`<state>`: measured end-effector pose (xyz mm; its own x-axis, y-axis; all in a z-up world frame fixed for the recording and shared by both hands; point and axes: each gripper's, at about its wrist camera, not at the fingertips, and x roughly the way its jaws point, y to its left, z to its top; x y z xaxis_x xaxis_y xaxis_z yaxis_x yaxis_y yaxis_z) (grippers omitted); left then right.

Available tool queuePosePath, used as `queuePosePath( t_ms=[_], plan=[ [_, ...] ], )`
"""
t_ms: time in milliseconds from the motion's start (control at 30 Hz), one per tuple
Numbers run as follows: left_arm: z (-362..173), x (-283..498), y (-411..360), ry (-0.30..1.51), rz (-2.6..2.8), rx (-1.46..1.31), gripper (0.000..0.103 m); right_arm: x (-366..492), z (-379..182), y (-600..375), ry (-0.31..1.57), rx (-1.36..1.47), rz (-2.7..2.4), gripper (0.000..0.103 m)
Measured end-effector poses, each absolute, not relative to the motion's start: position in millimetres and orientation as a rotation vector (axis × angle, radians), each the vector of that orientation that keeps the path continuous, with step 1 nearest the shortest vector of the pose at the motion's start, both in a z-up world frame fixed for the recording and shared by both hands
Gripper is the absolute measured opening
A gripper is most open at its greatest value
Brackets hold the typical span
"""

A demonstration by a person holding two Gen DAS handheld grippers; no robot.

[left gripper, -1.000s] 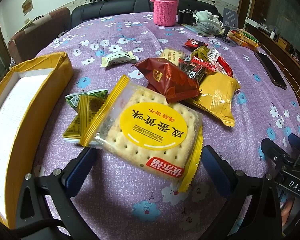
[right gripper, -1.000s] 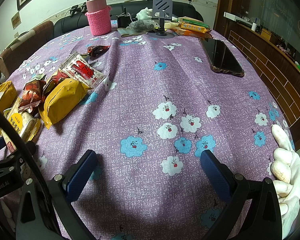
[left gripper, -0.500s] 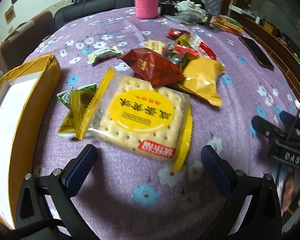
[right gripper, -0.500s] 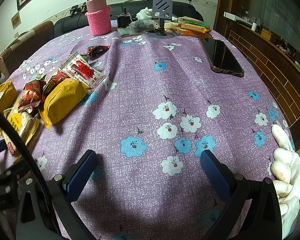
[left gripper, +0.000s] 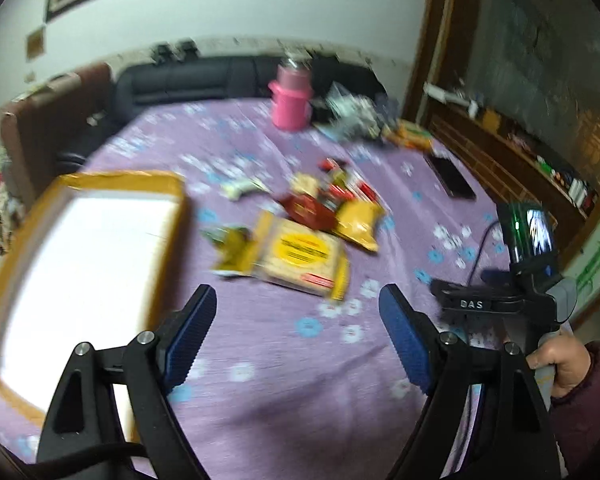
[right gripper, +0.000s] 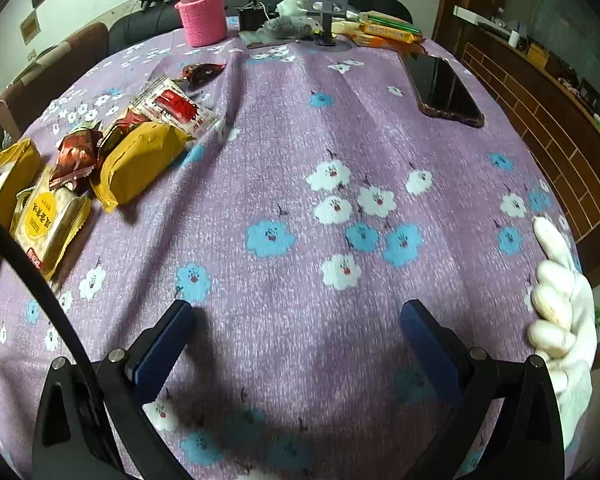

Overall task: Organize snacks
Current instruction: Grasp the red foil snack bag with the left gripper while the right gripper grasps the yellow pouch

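Both grippers are empty: left gripper (left gripper: pixel 296 312) closing at lower centre below the cracker packet (left gripper: pixel 300 256); right gripper (right gripper: pixel 296 332) spread wide.

White letters "DAS" on the black bar of the right gripper (left gripper: pixel 470 303), read in the left wrist view. Yellow round label with Chinese writing on the clear biscuit pack (right gripper: pixel 46 220); signs too small and turned to read for sure. Small red strip with white signs at the pack's lower end, not clear. Red and white packet (right gripper: pixel 176 106) with printed signs, too small to read. Left wrist view blurry; pack labels there unreadable.
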<state>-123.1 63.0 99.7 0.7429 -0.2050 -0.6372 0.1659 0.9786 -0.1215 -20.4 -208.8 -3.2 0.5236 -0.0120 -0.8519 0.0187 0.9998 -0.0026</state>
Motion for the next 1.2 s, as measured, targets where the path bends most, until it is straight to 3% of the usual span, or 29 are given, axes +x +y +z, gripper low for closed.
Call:
queuePosePath(
  t_ms=[133, 233, 300, 333, 533, 600, 667, 1033, 1200],
  plan=[
    [120.0, -139.8, 117.9, 0.598, -0.09, -0.1, 0.084, -29.9, 10.3, -206.8, 1.0, 0.066, 0.016, 0.082],
    [130.8, -153.6, 151.5, 0.503, -0.006, -0.127, 0.087, -49.5, 42.3, -198.3, 0.833, 0.136, 0.12, 0.082],
    [133.4, -158.5, 162.8, 0.452, 0.025, -0.126, 0.103, -60.3, 60.1, -185.2, 0.715, 0.124, 0.163, 0.086],
    [132.3, -158.6, 164.9, 0.443, 0.023, -0.128, 0.103, -61.0, 63.8, -177.2, 0.692, 0.107, 0.184, 0.087],
    [116.1, -145.2, 157.8, 0.53, -0.057, -0.17, 0.102, -37.5, 52.1, -122.7, 0.804, 0.01, 0.312, 0.086],
    [111.9, -145.5, 154.7, 0.554, -0.091, -0.185, 0.093, -32.2, 48.9, -115.0, 0.807, 0.028, 0.325, 0.086],
    [108.6, -143.7, 152.9, 0.573, -0.118, -0.2, 0.091, -22.1, 47.9, -114.6, 0.806, 0.051, 0.324, 0.085],
    [99.3, -139.3, 136.1, 0.629, -0.195, -0.206, 0.091, 21.5, 35.1, -129.5, 0.853, 0.128, 0.224, 0.084],
    [99.5, -133.0, 124.2, 0.657, -0.229, -0.19, 0.091, 40.7, 21.9, -127.3, 0.902, 0.175, 0.19, 0.069]
  ],
)
